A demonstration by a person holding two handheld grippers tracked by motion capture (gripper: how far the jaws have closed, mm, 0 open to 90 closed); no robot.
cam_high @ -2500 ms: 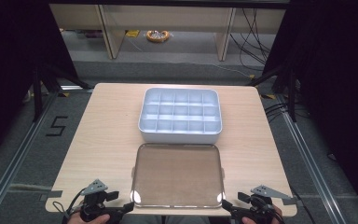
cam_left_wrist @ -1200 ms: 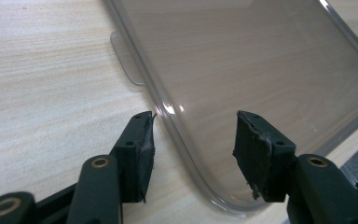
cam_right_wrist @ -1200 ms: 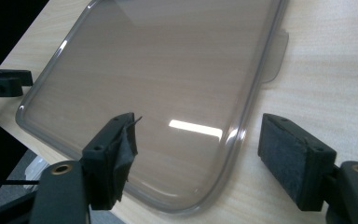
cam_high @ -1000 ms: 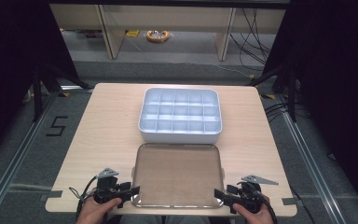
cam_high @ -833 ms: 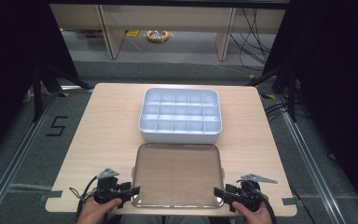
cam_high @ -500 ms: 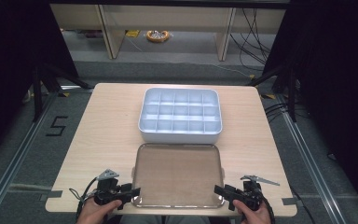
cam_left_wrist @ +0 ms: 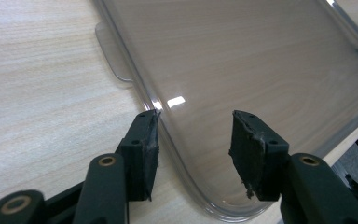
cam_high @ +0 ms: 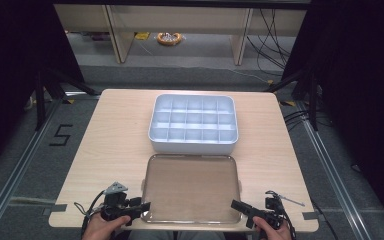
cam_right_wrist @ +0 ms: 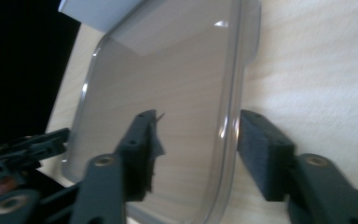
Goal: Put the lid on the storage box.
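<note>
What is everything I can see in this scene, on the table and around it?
Table: one, light wood, centre of the high view.
Compartment box: one, white, empty, on the far half of the table.
Clear lid: one, transparent, flat on the near half, just in front of the box.
Floor marking "5": one, black, left of the table.
Shelf unit: one, beige, behind the table.
Left gripper: one, black, jaws straddling the lid's near-left corner rim.
Right gripper: one, black, jaws just been closing, straddling the lid's right rim.
Hands: two, at the table's near edge.
</note>
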